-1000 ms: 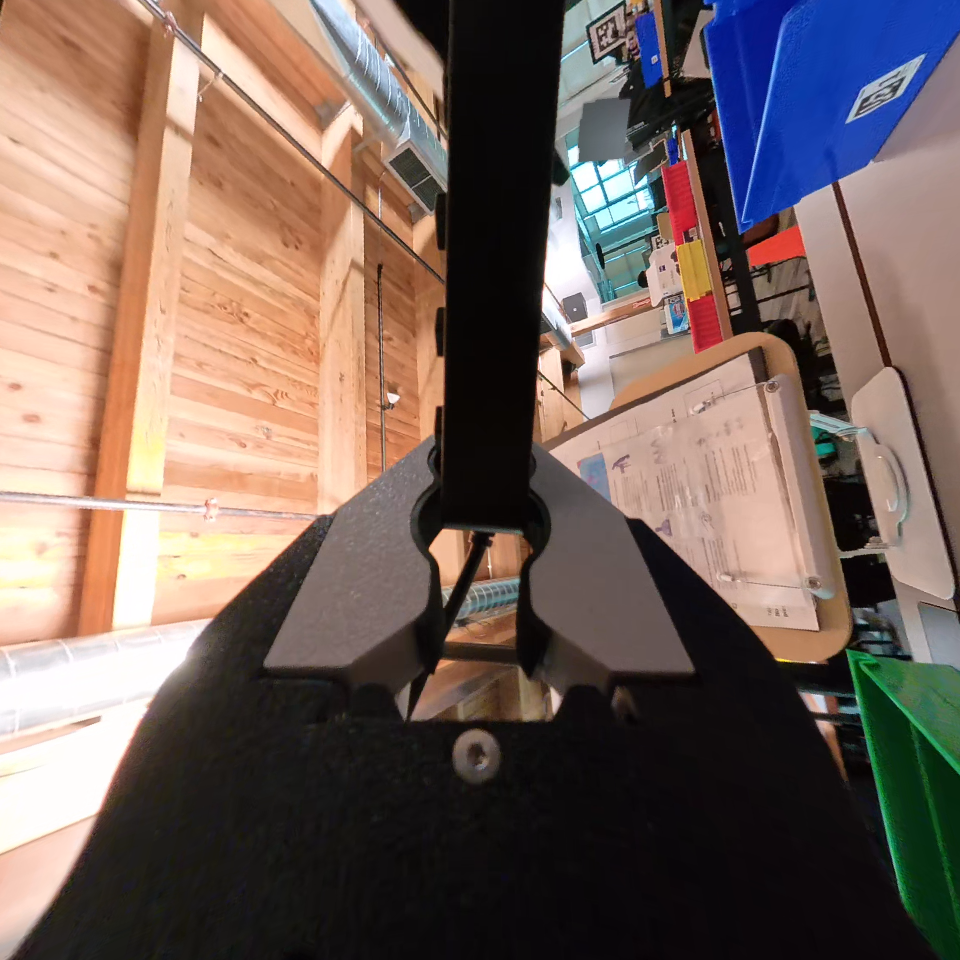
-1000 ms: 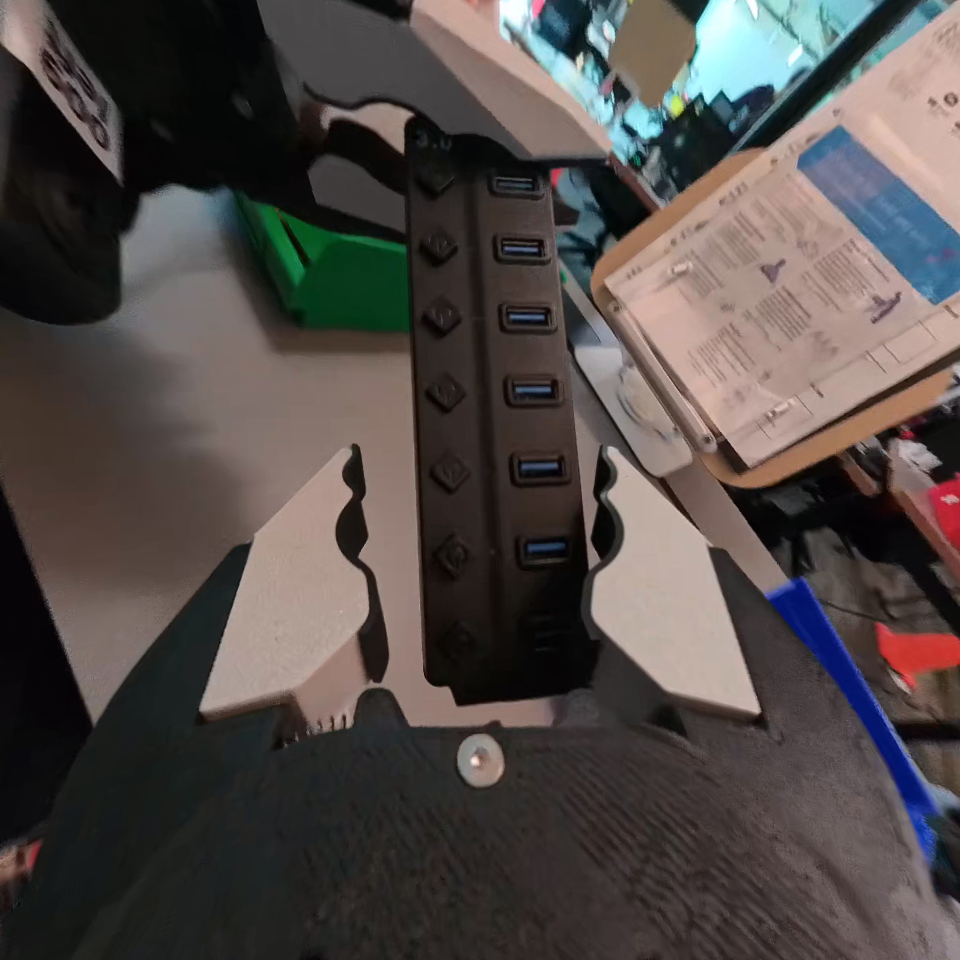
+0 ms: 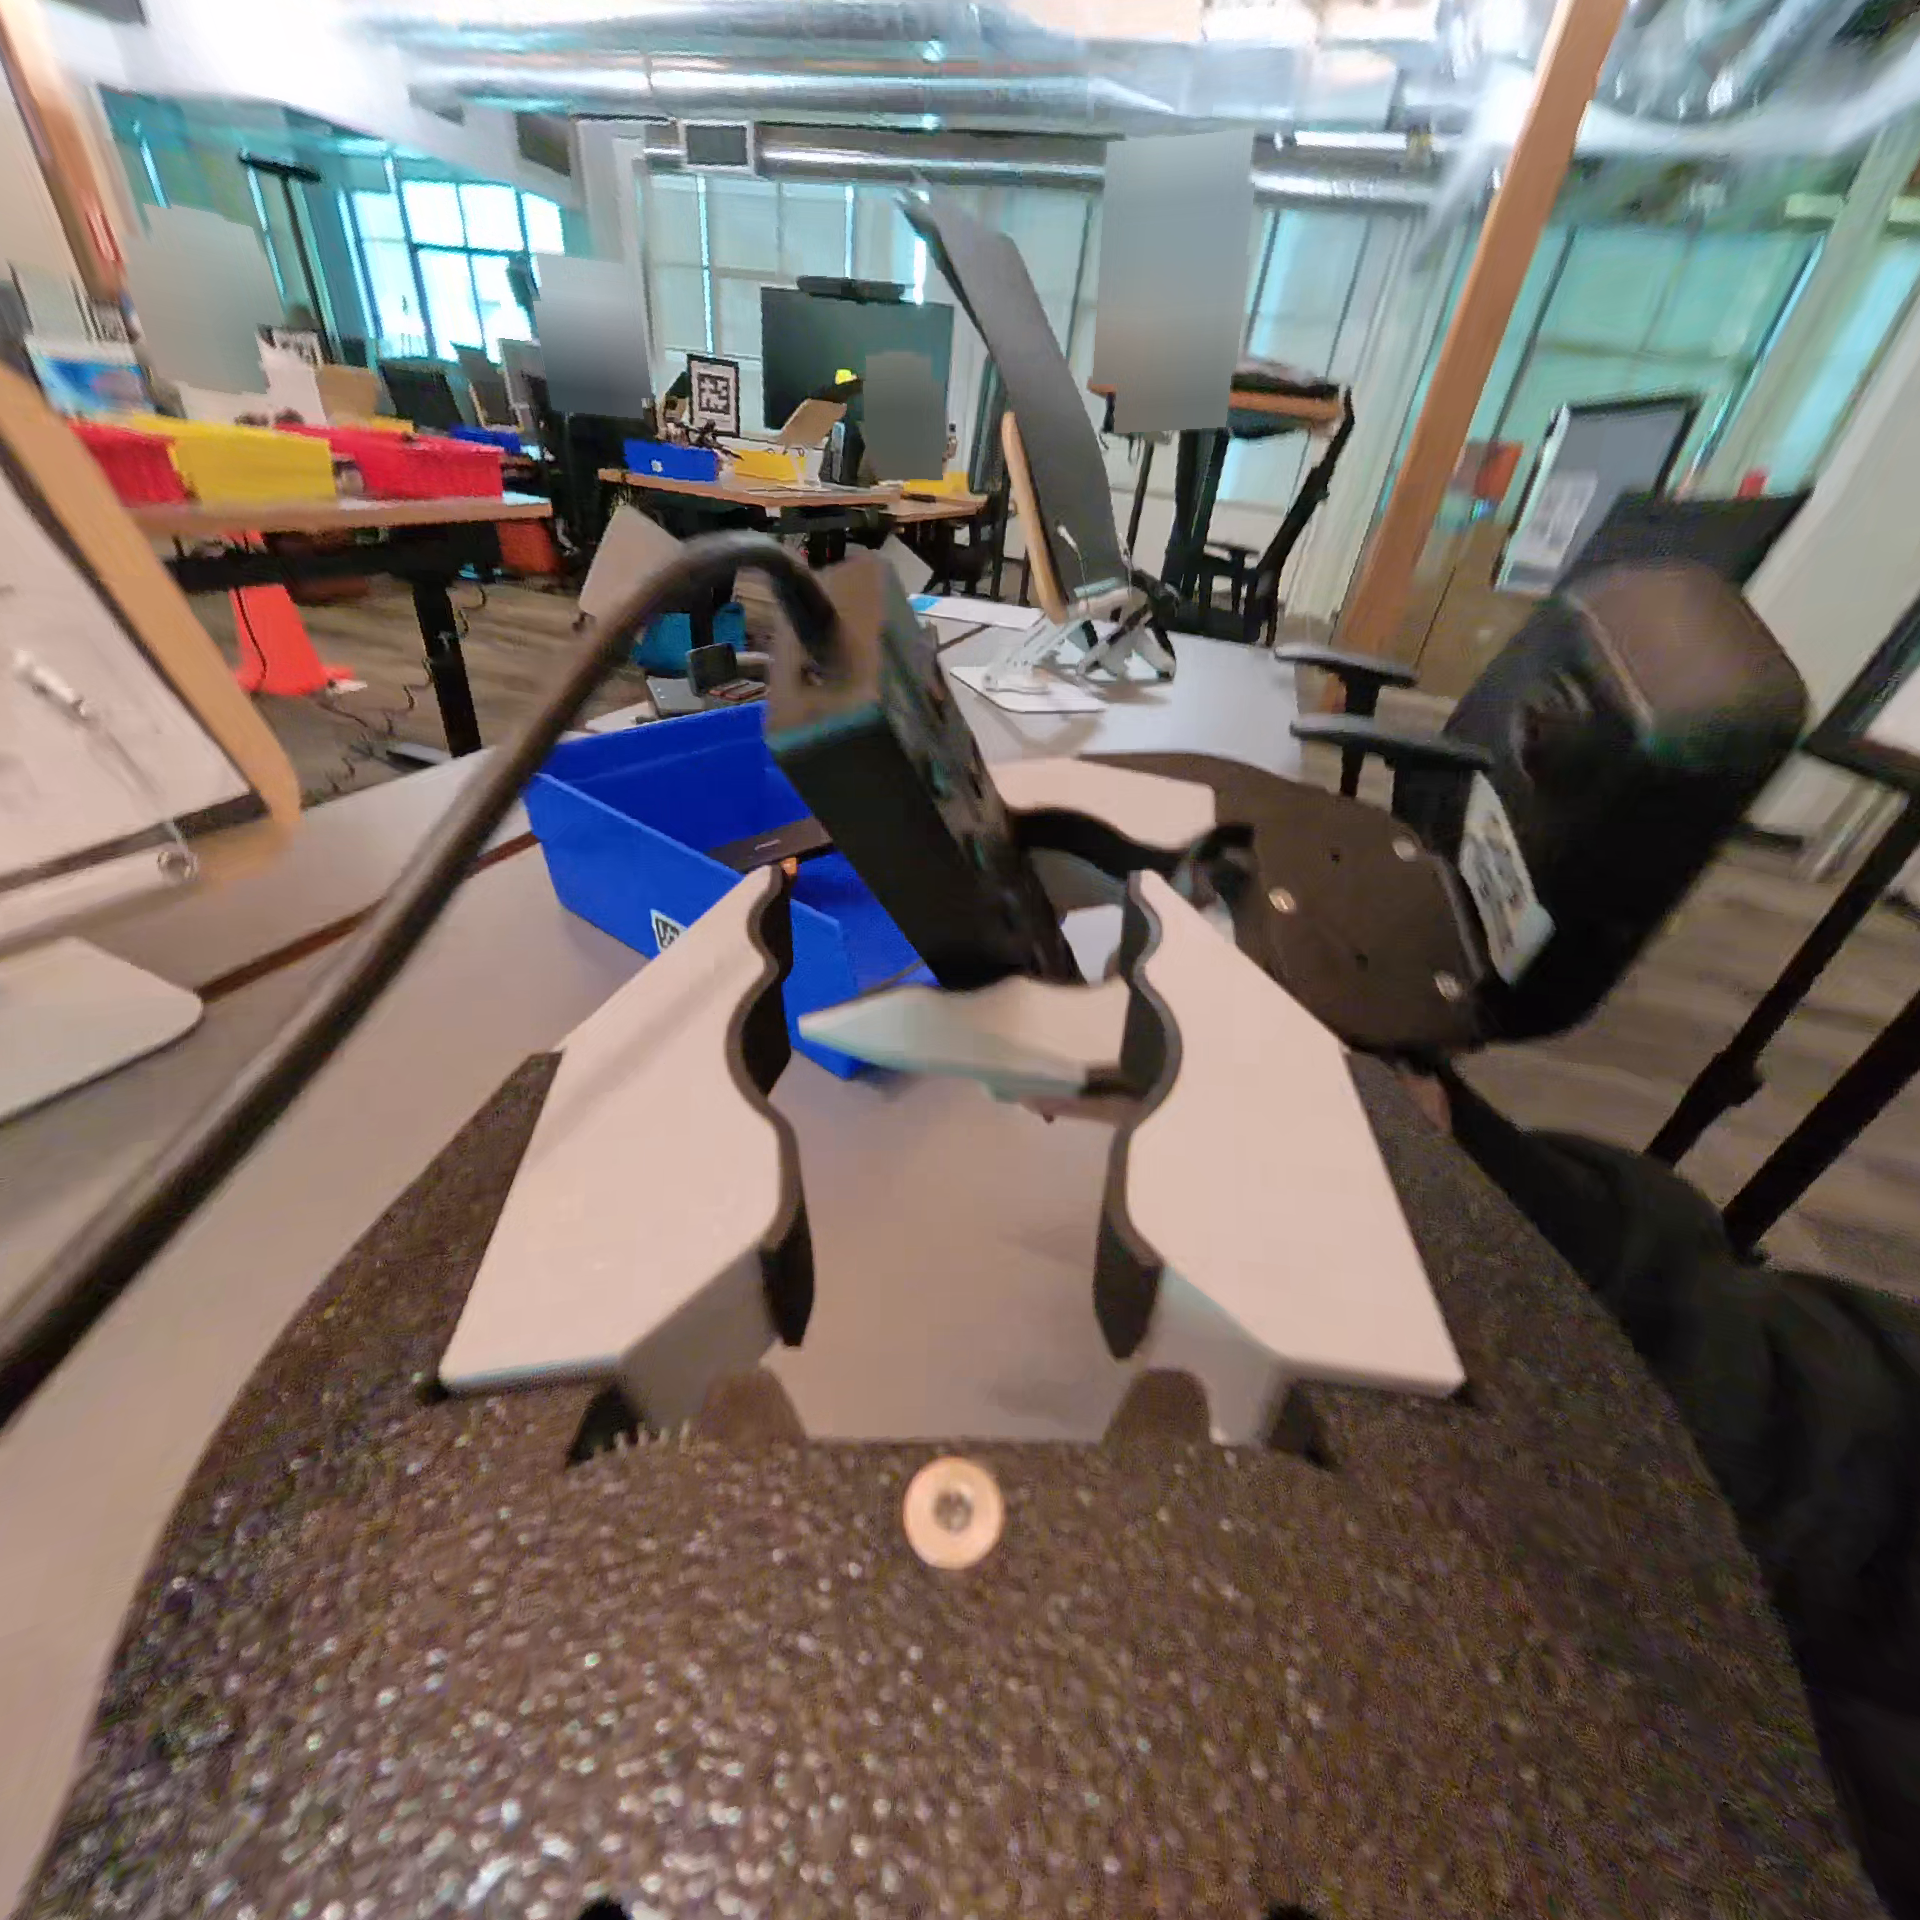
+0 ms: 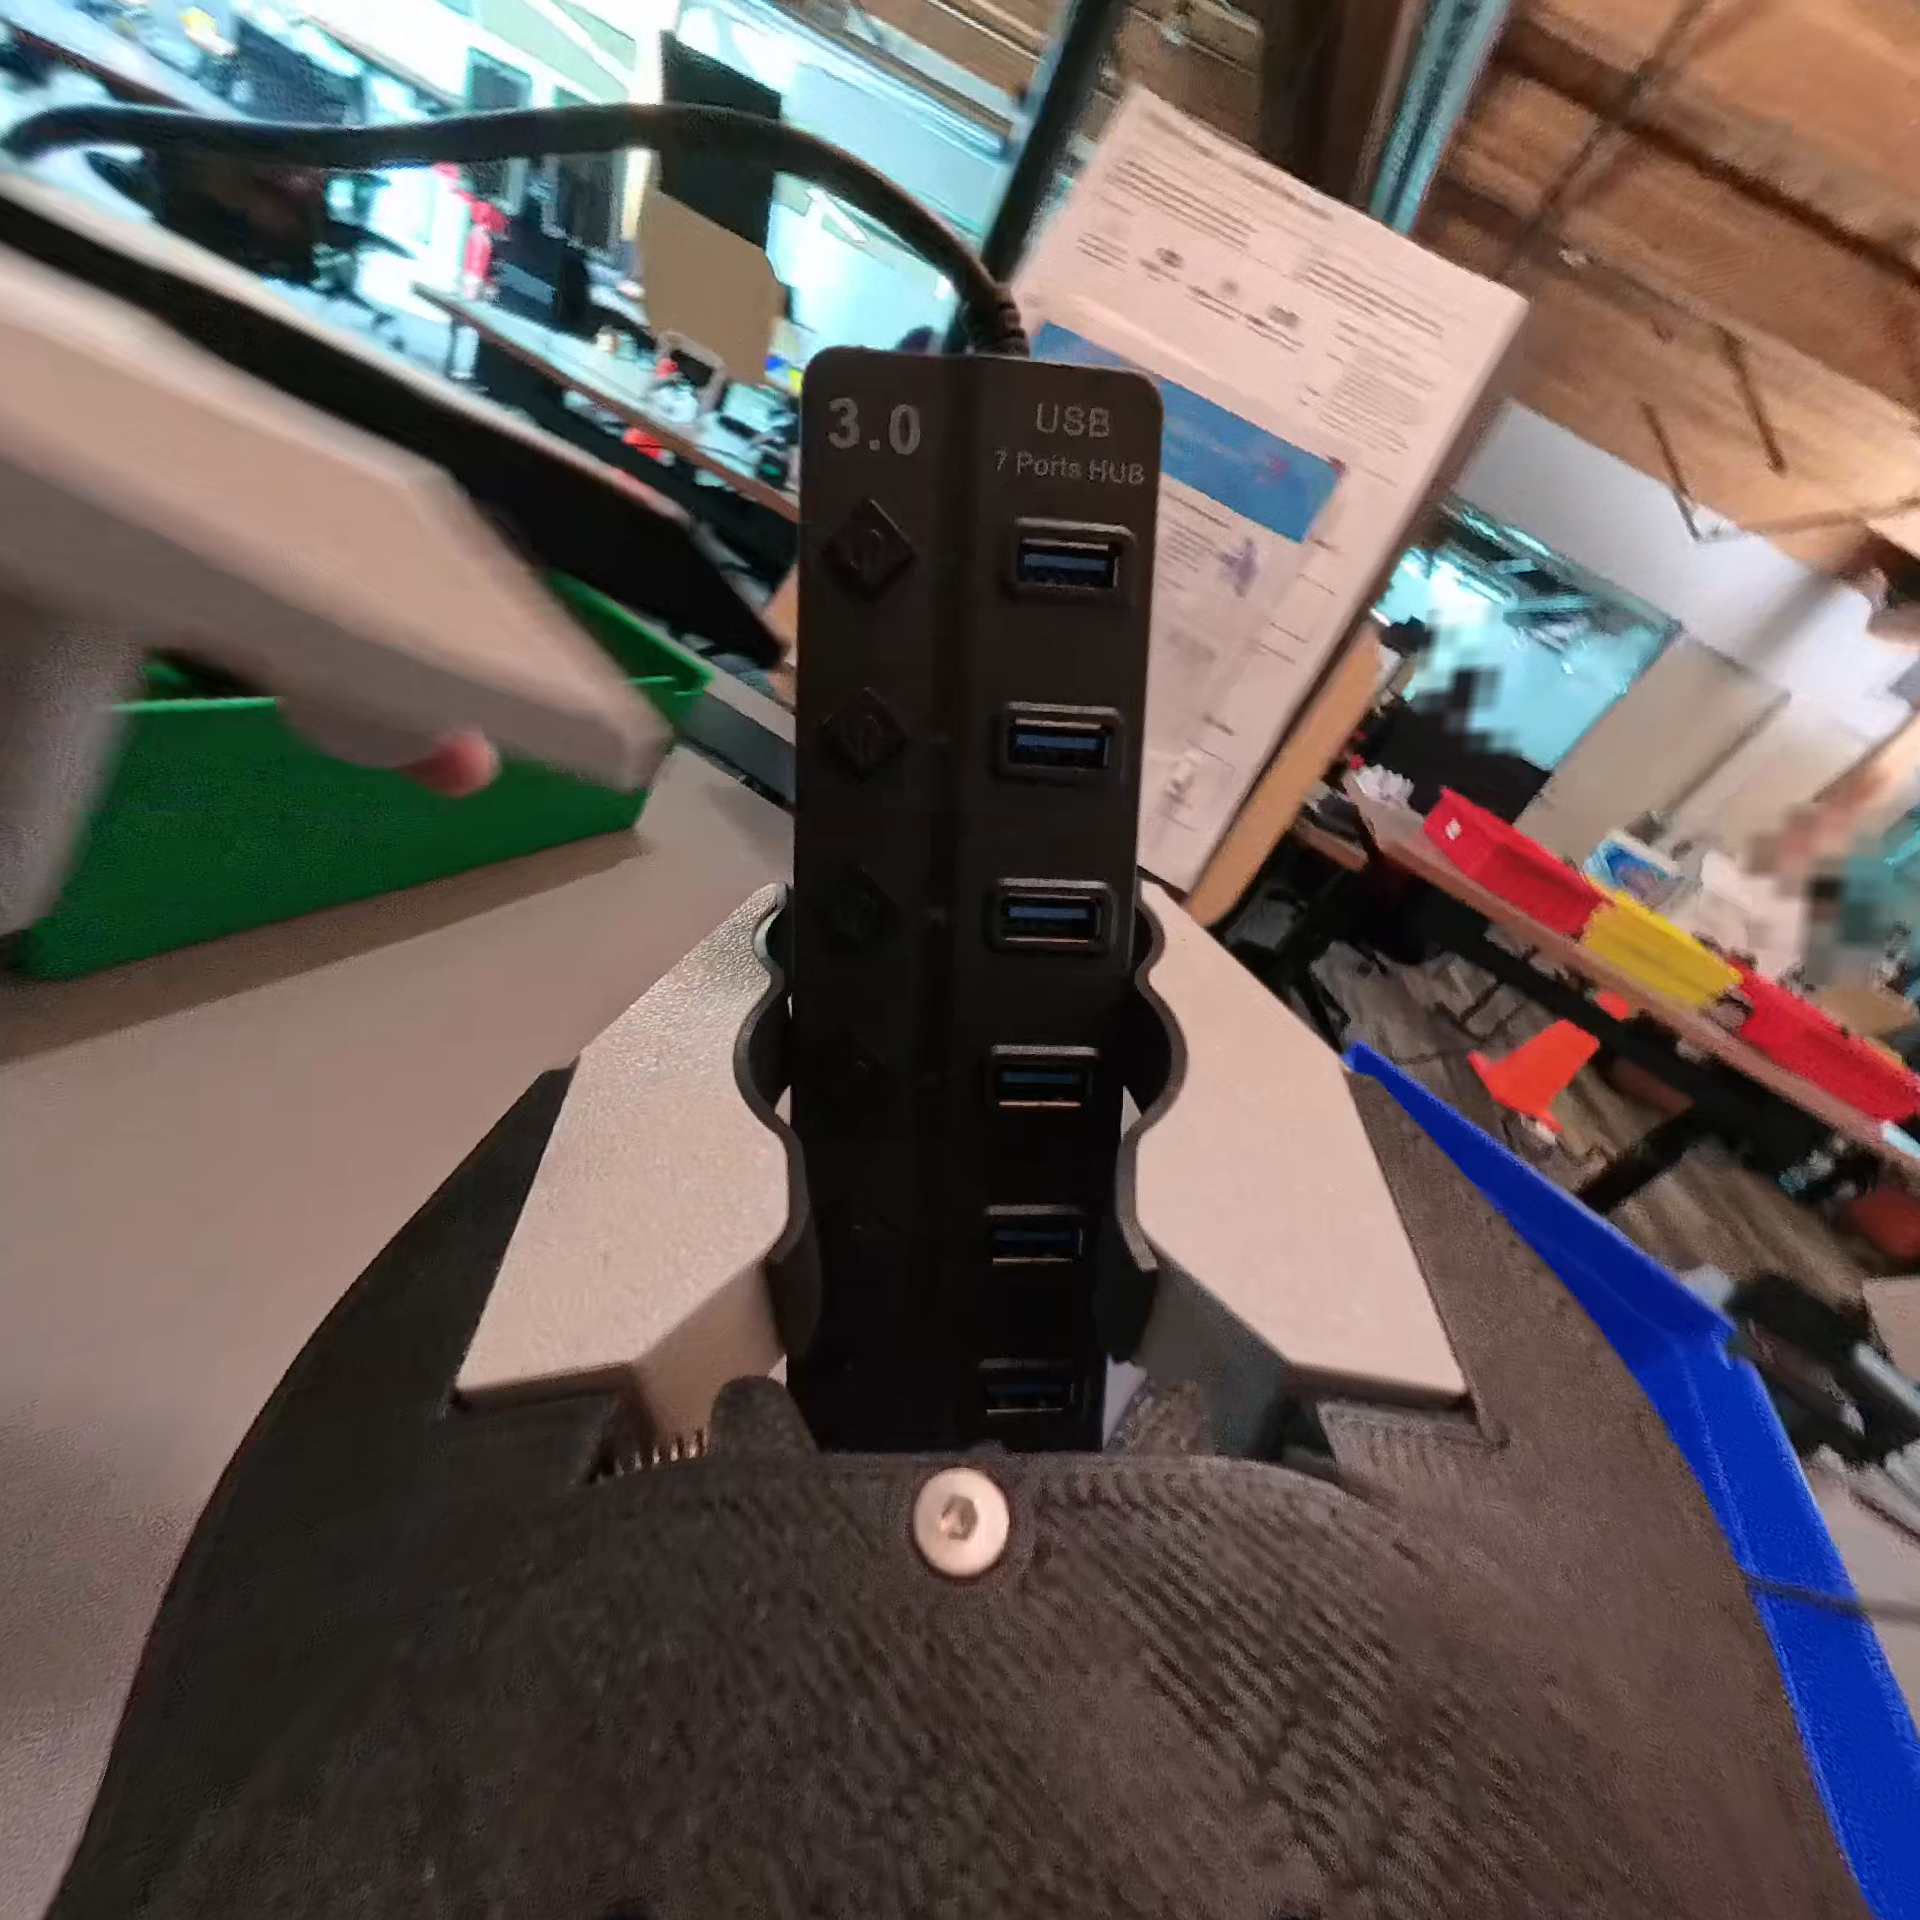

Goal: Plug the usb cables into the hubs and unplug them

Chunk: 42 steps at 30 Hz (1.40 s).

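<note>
Right gripper (image 4: pixel 961 1049): clamped on hub (image 4: pixel 971 883), long axis along its fingers.
Left gripper (image 3: pixel 951 997): wide, empty, facing hub's end.

Daylight from the tall glass windows (image 3: pixel 457 249) fills your room evenly, with soft shadows on the grey tabletop (image 3: pixel 260 1039). The long black USB hub (image 4: pixel 977 894) sits sharp in your right view, while the grey gripper finger (image 4: pixel 312 613) beside it smears with motion. Wide-angle distortion bends both frames' edges.
</note>
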Motion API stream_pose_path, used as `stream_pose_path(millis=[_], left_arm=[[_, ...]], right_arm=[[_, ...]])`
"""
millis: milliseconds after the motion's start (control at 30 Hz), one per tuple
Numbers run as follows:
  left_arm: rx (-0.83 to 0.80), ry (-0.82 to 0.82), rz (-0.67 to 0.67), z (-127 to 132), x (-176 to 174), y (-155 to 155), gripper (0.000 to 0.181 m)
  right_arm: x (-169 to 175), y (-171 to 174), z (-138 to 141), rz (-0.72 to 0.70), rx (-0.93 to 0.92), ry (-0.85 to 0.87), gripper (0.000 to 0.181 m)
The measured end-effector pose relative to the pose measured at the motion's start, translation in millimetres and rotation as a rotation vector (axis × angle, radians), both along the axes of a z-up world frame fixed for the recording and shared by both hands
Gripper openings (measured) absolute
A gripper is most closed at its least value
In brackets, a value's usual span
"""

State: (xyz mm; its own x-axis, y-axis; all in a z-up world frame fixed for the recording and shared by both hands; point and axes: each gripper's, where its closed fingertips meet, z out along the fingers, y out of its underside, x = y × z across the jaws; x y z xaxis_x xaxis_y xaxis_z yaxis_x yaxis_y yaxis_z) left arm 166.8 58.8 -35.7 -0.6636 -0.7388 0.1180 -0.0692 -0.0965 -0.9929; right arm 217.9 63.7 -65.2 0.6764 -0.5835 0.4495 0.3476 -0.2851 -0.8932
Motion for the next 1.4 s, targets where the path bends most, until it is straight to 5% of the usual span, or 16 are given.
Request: stream_pose_path(millis=[67, 167, 300, 567, 800, 867, 933, 1000, 1100, 1233, 1400], left_arm=[[-0.042, 0.042, 0.033, -0.9, 7.4, 16.1, 0.058], [-0.068, 0.037, -0.024, 1.0, 3.8, 24.2, 0.028], [-0.014, 0.028, -0.114, -2.7, -3.3, 24.5, 0.023], [0.360, -0.262, -0.278, 17.1, -60.4, 2.4, 0.022], [0.263, -0.214, -0.436, 21.6, -85.0, 2.3, 0.029], [0.173, -0.113, -0.419, 27.7, -85.2, 5.8, 0.040], [0.098, -0.018, -0.472, 30.8, -94.7, 2.9, 0.083], [0.068, 0.031, -0.449, 33.1, -95.7, 7.3, 0.100], [0.071, 0.018, -0.471, 37.7, -107.3, 16.9, 0.066], [0.102, -0.095, -0.417, 50.7, -115.4, 35.6, 0.065], [0.107, -0.124, -0.205, 51.9, -84.1, 58.4, 0.060]], right_arm=[[-11.8, 16.1, -3.0, 0.043, -0.033, -0.026, 0.061], [-26.9, 35.5, -11.7, 0.115, -0.098, -0.030, 0.061], [-37.5, 38.7, -20.1, 0.203, -0.168, -0.013, 0.062], [-94.7, 23.4, -10.1, 0.644, -0.070, 0.180, 0.057], [-116.3, 34.5, -18.0, 0.710, -0.185, 0.094, 0.021], [-111.3, 36.3, -13.6, 0.671, -0.174, 0.081, 0.021], [-102.2, 36.9, -12.0, 0.616, -0.165, 0.062, 0.022], [-93.6, 34.8, -5.5, 0.586, -0.102, 0.079, 0.022], [-68.5, 15.5, 23.8, 0.507, 0.137, 0.160, 0.021], [-37.3, -27.0, 62.4, 0.318, 0.402, 0.154, 0.022], [13.5, -59.7, 36.5, -0.035, 0.296, 0.149, 0.022]])
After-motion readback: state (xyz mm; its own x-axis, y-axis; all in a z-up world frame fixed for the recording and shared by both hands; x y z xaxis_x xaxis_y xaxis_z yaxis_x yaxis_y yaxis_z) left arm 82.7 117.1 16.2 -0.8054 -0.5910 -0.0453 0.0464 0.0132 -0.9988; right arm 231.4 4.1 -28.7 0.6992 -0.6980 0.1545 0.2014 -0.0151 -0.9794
